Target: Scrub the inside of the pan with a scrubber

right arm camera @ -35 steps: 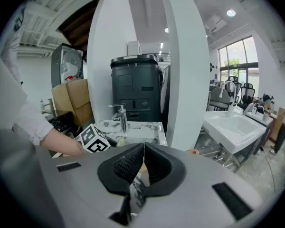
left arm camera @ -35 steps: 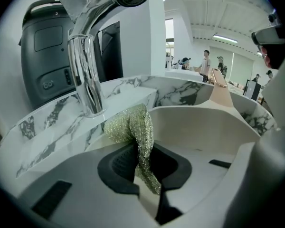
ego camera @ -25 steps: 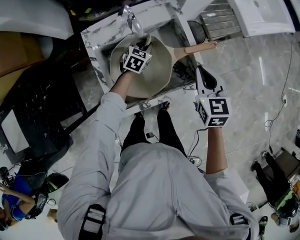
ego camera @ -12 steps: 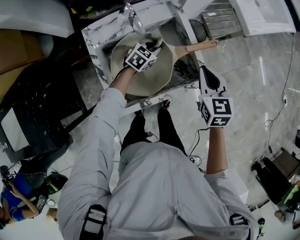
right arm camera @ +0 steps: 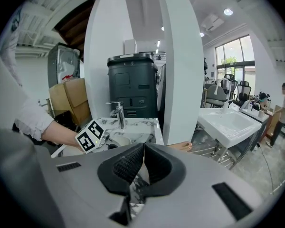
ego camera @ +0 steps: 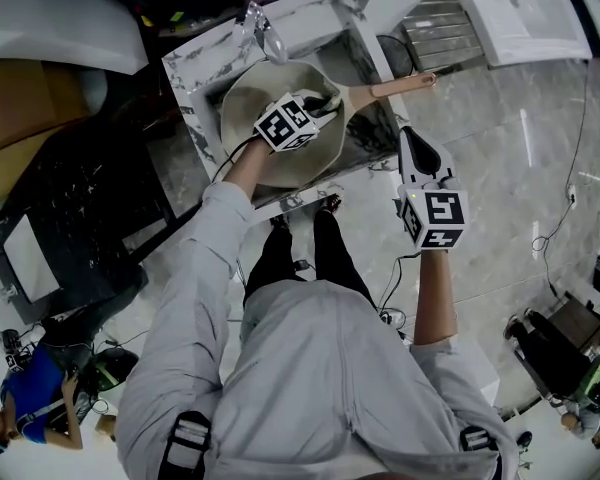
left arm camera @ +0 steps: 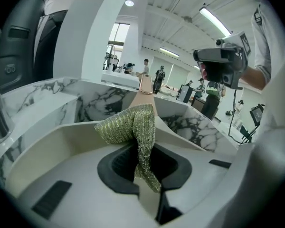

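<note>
Your left tool (ego camera: 318, 105) grips the green scrubber (left arm camera: 135, 125) inside the pan (ego camera: 245, 93); your right tool (ego camera: 412, 143) hangs clenched, empty.

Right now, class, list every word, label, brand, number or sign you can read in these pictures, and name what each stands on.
No text can be read anywhere.
On the left hand-held gripper: its cube bears black-and-white square markers, no letters.
On the right hand-held gripper: the same kind of marker, no letters.
On the dark bin: front panels too small to read.
</note>
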`<state>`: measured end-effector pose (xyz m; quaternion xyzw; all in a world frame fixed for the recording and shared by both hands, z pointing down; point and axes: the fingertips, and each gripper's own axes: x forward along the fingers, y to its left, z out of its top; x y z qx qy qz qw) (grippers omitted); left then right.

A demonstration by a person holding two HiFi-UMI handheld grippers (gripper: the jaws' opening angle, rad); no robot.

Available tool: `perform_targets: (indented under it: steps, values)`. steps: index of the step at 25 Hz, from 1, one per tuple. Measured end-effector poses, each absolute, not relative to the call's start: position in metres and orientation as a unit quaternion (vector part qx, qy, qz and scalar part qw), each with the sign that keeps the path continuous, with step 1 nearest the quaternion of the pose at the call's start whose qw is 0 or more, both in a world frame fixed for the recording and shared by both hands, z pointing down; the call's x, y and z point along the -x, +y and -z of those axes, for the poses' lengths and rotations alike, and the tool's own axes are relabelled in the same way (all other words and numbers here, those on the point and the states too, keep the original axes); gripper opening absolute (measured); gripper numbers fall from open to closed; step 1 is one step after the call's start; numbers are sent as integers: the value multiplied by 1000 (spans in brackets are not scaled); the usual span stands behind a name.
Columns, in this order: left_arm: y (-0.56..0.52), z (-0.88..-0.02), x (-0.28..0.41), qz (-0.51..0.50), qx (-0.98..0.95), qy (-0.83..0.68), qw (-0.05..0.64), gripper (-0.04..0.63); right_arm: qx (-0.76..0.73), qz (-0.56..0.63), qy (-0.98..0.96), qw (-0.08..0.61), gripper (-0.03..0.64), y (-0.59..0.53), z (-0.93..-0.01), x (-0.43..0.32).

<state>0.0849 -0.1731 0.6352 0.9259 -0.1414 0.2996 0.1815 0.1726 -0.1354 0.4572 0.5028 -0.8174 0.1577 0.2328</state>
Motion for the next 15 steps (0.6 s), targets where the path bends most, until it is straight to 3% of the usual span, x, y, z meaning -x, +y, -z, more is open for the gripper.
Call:
perform_targets:
  steps: [15]
  values:
    - [-118, -624, -100, -342, -919, -60, 188, 60, -463, -160, -847, 208, 35, -125, -459, -185]
